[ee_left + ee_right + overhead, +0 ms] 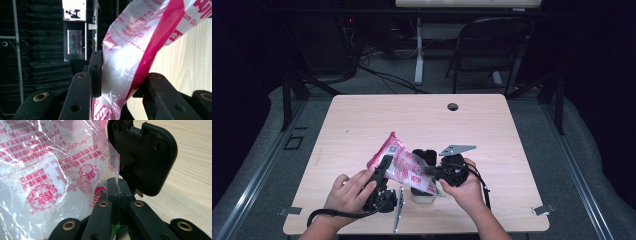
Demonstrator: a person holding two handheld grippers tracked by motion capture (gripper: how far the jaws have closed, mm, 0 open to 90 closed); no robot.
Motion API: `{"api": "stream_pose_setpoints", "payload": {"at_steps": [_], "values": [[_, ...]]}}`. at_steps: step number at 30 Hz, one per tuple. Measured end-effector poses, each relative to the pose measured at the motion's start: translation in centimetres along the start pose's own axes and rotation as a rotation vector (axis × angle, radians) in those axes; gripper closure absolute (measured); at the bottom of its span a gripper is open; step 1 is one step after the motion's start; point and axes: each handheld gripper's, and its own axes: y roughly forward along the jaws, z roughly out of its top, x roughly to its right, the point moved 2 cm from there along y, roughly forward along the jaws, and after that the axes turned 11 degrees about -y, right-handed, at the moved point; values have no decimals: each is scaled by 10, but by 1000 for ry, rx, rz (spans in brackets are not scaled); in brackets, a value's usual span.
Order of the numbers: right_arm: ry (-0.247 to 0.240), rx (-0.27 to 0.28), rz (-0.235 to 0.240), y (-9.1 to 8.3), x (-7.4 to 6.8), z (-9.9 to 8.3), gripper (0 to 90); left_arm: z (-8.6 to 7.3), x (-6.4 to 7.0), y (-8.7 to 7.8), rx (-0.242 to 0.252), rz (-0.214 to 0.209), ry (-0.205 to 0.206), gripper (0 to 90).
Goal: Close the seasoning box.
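Observation:
A clear and pink plastic bag point(401, 164) with red print and white grains inside is held tilted above the table between both grippers. My left gripper point(384, 164) is shut on the bag's pink-striped side point(120, 75), pinching it between the pads. My right gripper point(430, 173) is shut on the bag's clear lower corner point(117, 185). Under that corner stands a small white container point(424, 197) with its black flip lid point(142, 152) raised behind it. The bag hides the container's mouth.
The light wooden table point(362, 120) has a cable hole point(453, 106) near its far edge. A folding chair point(492, 45) and a desk leg point(418, 55) stand on the floor beyond the table. Dark curtains surround the area.

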Motion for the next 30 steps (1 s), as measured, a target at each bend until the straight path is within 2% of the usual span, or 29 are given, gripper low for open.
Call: {"api": "stream_pose_setpoints", "payload": {"at_steps": [4,10,12,18,22,30], "values": [[-1,-4,2,2,0,-1,900,3,0,-1,6,4,23,693],[0,-4,-3,1,1,-1,900,1,1,0,3,-5,14,695],[1,-4,-3,2,1,-1,900,-1,3,0,-4,-13,-3,696],[-1,-9,-6,2,0,-1,900,-3,4,0,-6,-15,1,696],[0,-5,-5,2,0,-1,900,-7,5,1,-13,-25,-16,696],[4,-3,-4,2,0,-1,900,-17,12,4,-28,-53,-87,699]]}}
